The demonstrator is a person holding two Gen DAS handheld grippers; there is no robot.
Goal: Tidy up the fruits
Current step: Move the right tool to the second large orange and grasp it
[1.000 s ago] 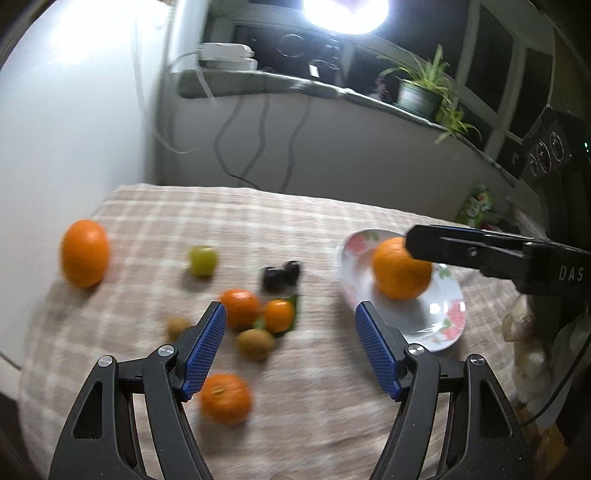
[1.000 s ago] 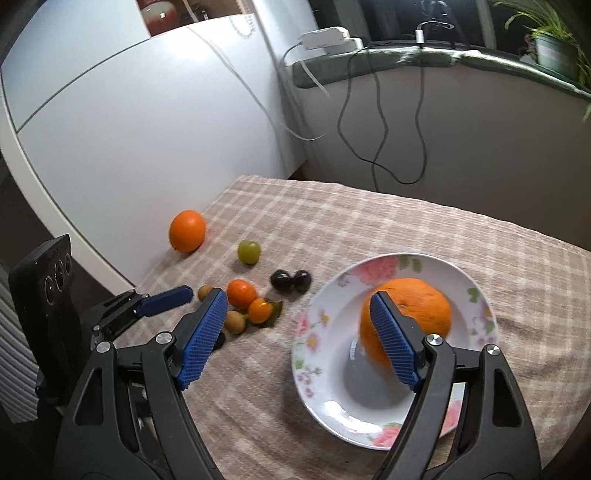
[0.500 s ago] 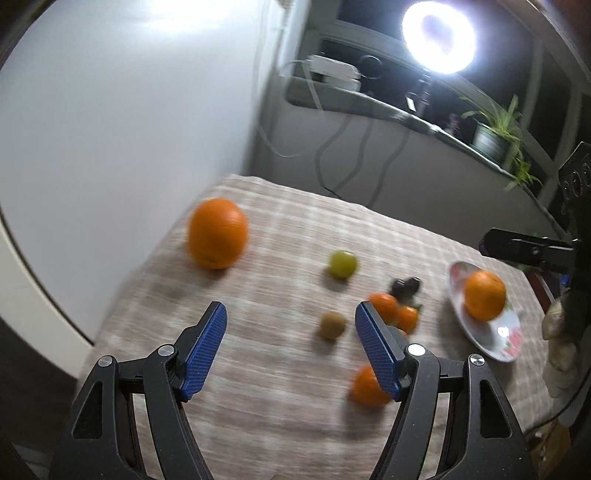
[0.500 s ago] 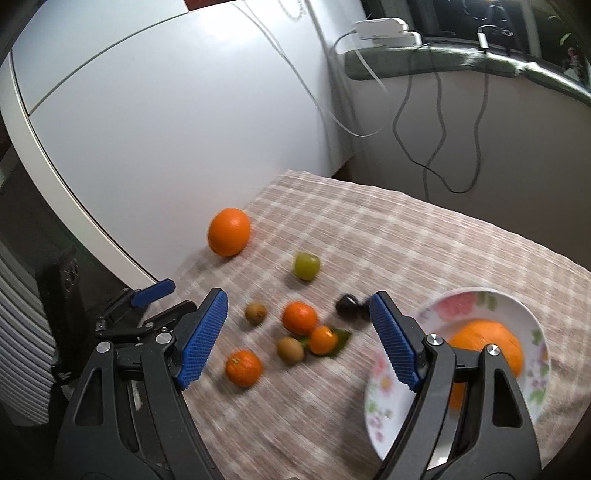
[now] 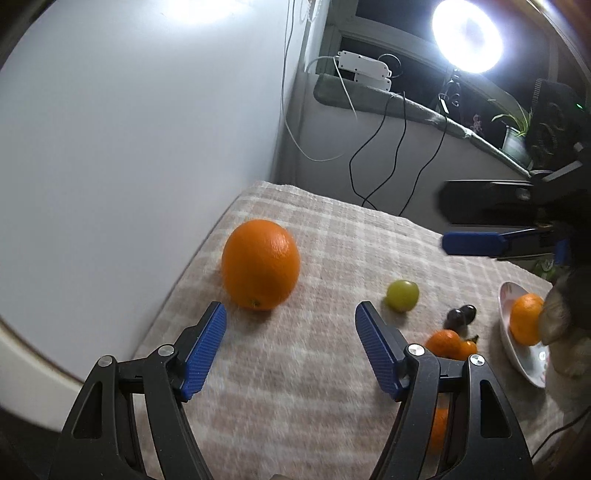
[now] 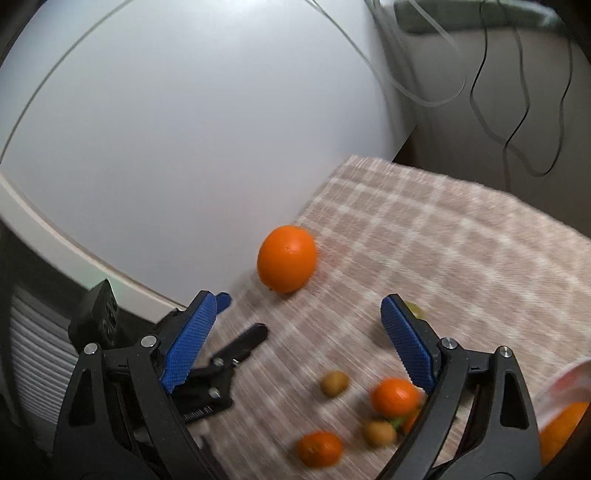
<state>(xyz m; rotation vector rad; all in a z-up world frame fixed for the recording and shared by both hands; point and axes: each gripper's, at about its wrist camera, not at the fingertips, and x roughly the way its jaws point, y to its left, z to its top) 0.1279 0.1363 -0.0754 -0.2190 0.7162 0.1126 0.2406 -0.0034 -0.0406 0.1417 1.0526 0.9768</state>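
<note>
A big orange (image 5: 260, 264) lies near the left edge of the checked cloth (image 5: 295, 387), just ahead of my open, empty left gripper (image 5: 290, 336). It also shows in the right wrist view (image 6: 287, 263). A second orange (image 5: 526, 318) sits on the flowered plate (image 5: 517, 354) at the right. A green fruit (image 5: 402, 294), two dark fruits (image 5: 461, 315) and small tangerines (image 5: 445, 343) lie between. My right gripper (image 6: 299, 325) is open and empty above the cloth, seen from the side in the left wrist view (image 5: 472, 242).
A white wall panel (image 5: 129, 129) borders the cloth's left edge. Cables (image 5: 376, 162) hang down the back wall under a sill with a power strip (image 5: 364, 68). A bright ring lamp (image 5: 467, 35) and a potted plant (image 5: 515, 133) stand behind.
Both grippers have swung left, away from the plate, toward the big orange at the cloth's left edge. The left gripper is now much closer to it. Both stay open.
</note>
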